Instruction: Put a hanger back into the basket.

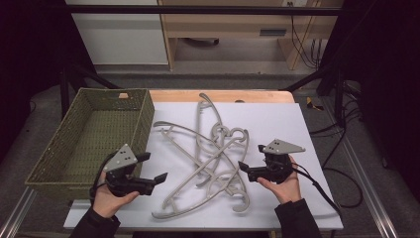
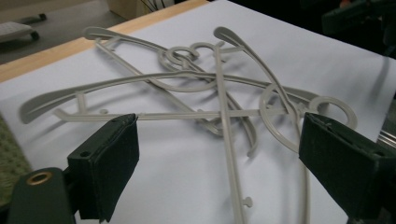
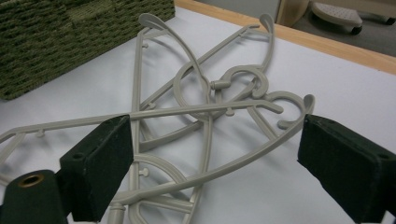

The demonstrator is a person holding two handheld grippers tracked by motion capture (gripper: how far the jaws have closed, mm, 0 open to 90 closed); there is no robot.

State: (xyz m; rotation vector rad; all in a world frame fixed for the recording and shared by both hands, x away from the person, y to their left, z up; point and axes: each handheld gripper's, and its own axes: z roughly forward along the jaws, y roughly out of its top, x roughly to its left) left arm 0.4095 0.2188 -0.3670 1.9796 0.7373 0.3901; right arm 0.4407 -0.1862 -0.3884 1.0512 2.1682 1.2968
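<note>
Grey plastic hangers [image 1: 213,158] lie tangled — left gripper [image 1: 148,173] and right gripper [image 1: 250,161] jaws spread, empty.

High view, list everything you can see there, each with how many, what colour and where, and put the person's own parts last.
hangers: a tangled pile, count unclear, light grey, middle of the white sheet
basket: one, olive green woven, left side of table, nothing visible inside
white sheet: one, covering the tabletop
table: one, wood edge showing at the far side
left gripper: one, black, jaws open, by the basket's near corner
right gripper: one, black, jaws open, right of the pile
hands: two, each holding a gripper
</note>
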